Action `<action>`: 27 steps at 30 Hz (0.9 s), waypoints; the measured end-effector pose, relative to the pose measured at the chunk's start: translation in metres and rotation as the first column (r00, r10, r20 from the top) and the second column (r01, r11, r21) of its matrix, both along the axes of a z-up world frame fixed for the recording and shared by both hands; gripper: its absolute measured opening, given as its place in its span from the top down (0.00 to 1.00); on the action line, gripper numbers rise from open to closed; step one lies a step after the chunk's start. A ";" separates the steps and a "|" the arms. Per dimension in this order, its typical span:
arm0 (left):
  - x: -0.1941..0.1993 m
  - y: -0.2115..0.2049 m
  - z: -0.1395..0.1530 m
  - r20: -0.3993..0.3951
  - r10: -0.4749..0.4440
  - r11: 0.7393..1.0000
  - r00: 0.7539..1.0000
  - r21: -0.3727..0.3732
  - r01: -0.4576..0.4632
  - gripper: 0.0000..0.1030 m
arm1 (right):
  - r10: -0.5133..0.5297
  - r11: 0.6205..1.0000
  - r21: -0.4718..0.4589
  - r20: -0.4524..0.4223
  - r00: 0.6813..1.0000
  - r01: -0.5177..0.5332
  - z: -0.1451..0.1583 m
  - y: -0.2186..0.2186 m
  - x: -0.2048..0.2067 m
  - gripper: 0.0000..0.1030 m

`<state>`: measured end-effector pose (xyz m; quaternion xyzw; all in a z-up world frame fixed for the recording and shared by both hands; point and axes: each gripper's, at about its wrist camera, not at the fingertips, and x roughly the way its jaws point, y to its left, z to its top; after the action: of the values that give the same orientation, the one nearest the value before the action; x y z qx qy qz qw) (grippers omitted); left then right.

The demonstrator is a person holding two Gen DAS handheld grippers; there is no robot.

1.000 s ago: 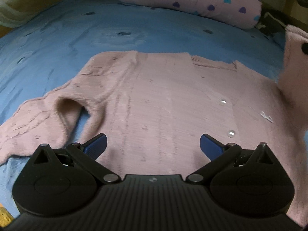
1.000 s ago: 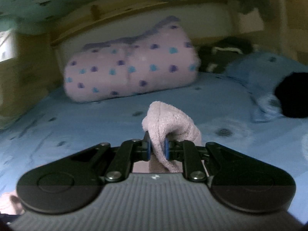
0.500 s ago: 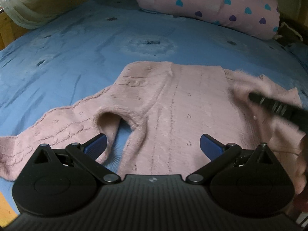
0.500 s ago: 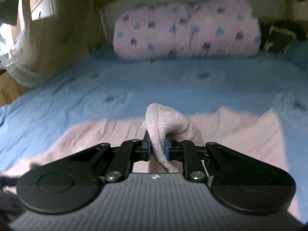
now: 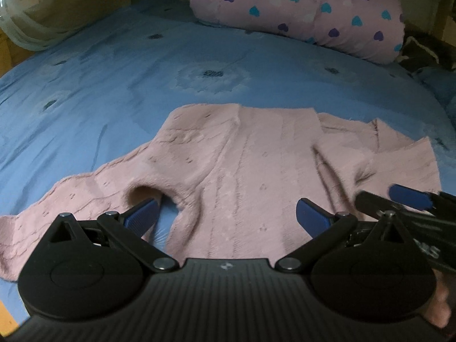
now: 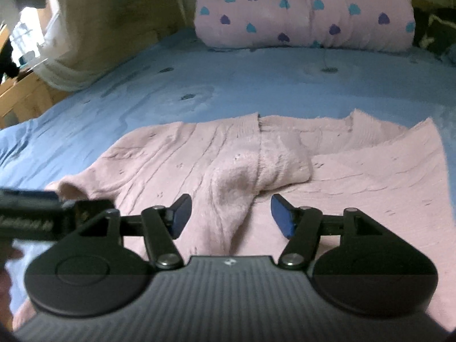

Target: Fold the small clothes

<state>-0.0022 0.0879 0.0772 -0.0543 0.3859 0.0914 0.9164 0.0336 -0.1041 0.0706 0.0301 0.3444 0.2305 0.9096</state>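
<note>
A small pink knitted cardigan [image 5: 250, 165] lies flat on the blue bed sheet; it also shows in the right wrist view [image 6: 199, 165]. Its right sleeve [image 6: 282, 168] is folded in across the body. Its left sleeve [image 5: 71, 196] stretches out to the left. My left gripper [image 5: 226, 215] is open and empty, low over the cardigan's near edge by the left armpit. My right gripper [image 6: 230, 213] is open and empty, just behind the folded sleeve's cuff. The right gripper's blue fingertip [image 5: 410, 195] shows at the right in the left wrist view.
A pink pillow with blue and purple hearts [image 5: 302, 8] lies at the head of the bed, also in the right wrist view [image 6: 307, 11]. The blue sheet [image 5: 142, 71] spreads wide around the cardigan. A dark cloth [image 5: 427, 51] lies at the far right. A net curtain [image 6: 57, 74] hangs at the left.
My right gripper carried the right sleeve over the cardigan's body, opened and let it go. The sleeve now lies folded across the body. My left gripper stayed open.
</note>
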 end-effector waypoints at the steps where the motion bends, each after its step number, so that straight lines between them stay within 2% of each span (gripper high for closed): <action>1: 0.003 -0.002 0.002 0.003 -0.008 1.000 1.000 -0.009 0.008 0.00 | 0.003 1.000 -0.002 0.005 1.000 -0.003 0.003 -0.007 -0.003 0.38; 3: 0.011 -0.008 0.005 0.008 -0.025 0.999 1.000 -0.024 0.025 0.00 | 0.000 1.000 -0.024 0.016 1.000 0.001 0.011 -0.020 -0.009 0.38; 6: 0.027 -0.021 0.009 0.022 -0.046 0.999 0.999 -0.007 0.046 0.00 | -0.038 0.997 -0.069 0.039 0.999 0.040 0.018 -0.041 -0.014 0.38; 10: 0.054 -0.046 0.011 0.036 -0.096 0.995 0.995 0.026 0.095 0.00 | -0.140 0.982 -0.121 0.051 0.989 0.145 0.020 -0.073 -0.013 0.38; 15: 0.090 -0.071 0.001 0.020 -0.158 0.987 0.987 0.044 0.157 0.00 | -0.263 0.959 -0.099 0.042 0.964 0.266 0.006 -0.110 0.000 0.38; 17: 0.105 -0.078 -0.007 0.005 -0.178 0.984 0.984 0.025 0.178 0.00 | -0.317 0.943 -0.102 0.022 0.948 0.318 0.003 -0.118 0.009 0.38; 22: 0.135 -0.083 -0.029 -0.021 -0.190 0.980 0.982 -0.055 0.189 0.00 | -0.365 0.922 -0.119 0.057 0.929 0.369 0.002 -0.133 0.017 0.38; 27: 0.148 -0.084 -0.038 -0.015 -0.184 0.977 0.983 -0.115 0.181 0.00 | -0.396 0.912 -0.110 0.015 0.918 0.395 -0.006 -0.144 0.027 0.38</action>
<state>0.1458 0.0034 0.0389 -0.0694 0.4057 -0.0144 0.9113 0.0607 -0.2479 0.0641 0.0493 0.3470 0.0220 0.9363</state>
